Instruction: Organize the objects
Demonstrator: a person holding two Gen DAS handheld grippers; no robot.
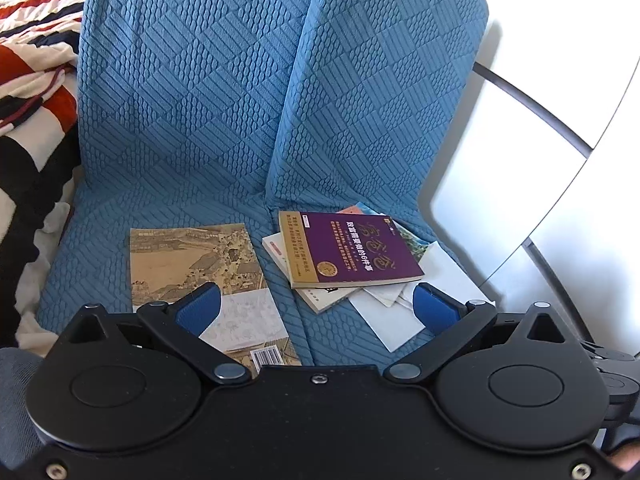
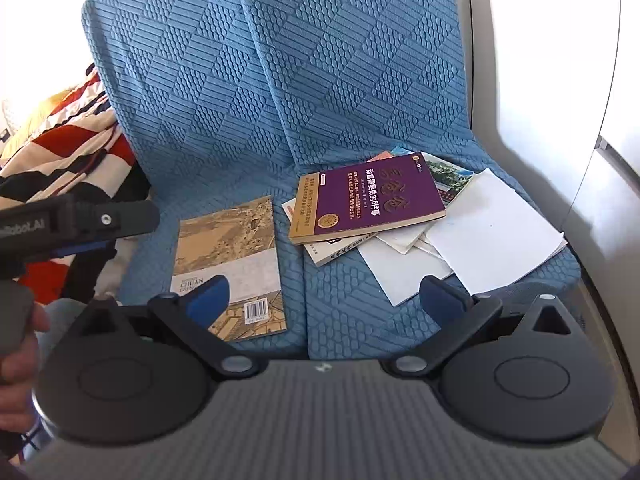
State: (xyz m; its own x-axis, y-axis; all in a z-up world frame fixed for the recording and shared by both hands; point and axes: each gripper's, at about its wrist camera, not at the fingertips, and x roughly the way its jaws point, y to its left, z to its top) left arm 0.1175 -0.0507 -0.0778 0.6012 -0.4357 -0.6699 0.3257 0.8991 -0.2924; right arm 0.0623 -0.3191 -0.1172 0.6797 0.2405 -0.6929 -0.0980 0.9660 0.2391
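Lettering "CHUAN" is read on the tan book; bare blue sofa cushion separates it from the purple book. Left claw and right claw are spread, empty.

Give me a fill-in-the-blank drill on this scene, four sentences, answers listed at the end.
1. The books lie on a ____ textured seat cover.
2. The book on top of the messy pile has a ____ cover.
3. The tan book lies alone, to the ____ of the pile.
4. Both the left gripper and the right gripper stand ____, holding nothing.

Answers: blue; purple; left; open
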